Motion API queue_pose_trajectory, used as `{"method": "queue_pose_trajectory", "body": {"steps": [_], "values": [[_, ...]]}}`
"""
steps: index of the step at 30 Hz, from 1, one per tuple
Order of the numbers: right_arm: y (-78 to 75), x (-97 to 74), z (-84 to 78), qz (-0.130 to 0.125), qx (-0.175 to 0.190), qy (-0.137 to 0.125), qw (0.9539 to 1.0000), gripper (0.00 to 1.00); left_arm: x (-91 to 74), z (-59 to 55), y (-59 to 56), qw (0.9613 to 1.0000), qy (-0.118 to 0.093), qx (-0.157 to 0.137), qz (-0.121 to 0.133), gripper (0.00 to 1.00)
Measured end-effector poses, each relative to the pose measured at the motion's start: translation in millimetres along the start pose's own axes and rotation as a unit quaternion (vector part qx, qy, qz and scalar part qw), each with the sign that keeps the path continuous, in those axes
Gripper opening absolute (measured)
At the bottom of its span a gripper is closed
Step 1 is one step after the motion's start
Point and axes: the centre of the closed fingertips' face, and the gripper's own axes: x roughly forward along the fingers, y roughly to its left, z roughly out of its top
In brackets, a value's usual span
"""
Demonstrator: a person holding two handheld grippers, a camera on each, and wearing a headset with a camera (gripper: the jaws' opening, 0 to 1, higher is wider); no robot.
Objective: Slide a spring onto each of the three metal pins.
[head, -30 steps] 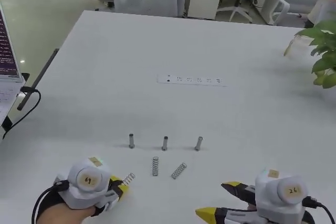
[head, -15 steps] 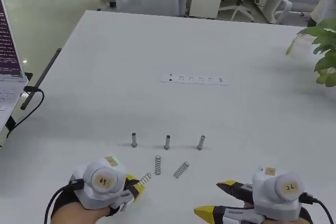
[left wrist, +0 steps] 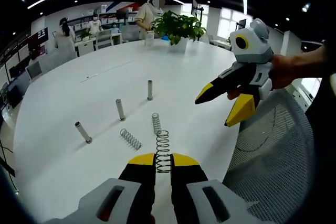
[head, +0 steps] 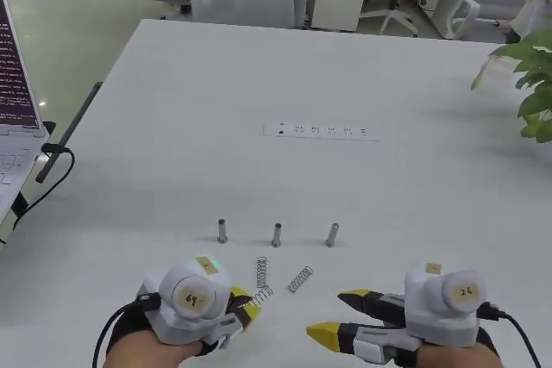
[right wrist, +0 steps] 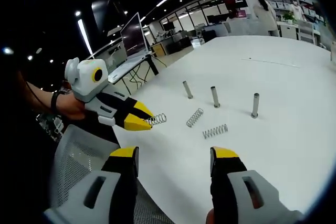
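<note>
Jaws of left gripper [left wrist: 163, 157] pinch spring [left wrist: 163, 147], loose springs [left wrist: 130, 138] lying before pins [left wrist: 121, 109]

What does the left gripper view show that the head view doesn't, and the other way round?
Left gripper view: its jaws shut on a spring, seen close, and a mesh seat. Head view: the left gripper from above, with the hand holding it. Both: three pins, two loose springs, the right gripper, open.
</note>
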Motion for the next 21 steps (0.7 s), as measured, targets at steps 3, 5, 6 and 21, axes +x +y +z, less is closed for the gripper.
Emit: {"method": "queue_pose_trajectory", "body": {"steps": [3, 5, 6, 21], "values": [[3.7, 4.9, 3.8, 0.008, 0.0, -0.001, 1.0, 0.52, 2.0, 4.0, -6.8, 0.9999, -0.001, 0.01, -0.008, 0.02], [7.1, 7.7, 8.7, 0.018, 0.004, -0.006, 0.9998, 0.49, 3.0, 6.1, -11.0, 0.9998, -0.002, 0.017, -0.013, 0.02], [8.7, 8.9, 10.6, 0.023, 0.005, -0.008, 0.9997, 0.47, 3.5, 6.9, -12.8, 0.9997, -0.002, 0.019, -0.015, 0.02], [20.5, 22.4, 22.3, 0.062, 0.026, -0.022, 0.9975, 0.27, 5.4, 26.6, -37.1, 0.998, -0.019, 0.044, -0.041, 0.02]]}}
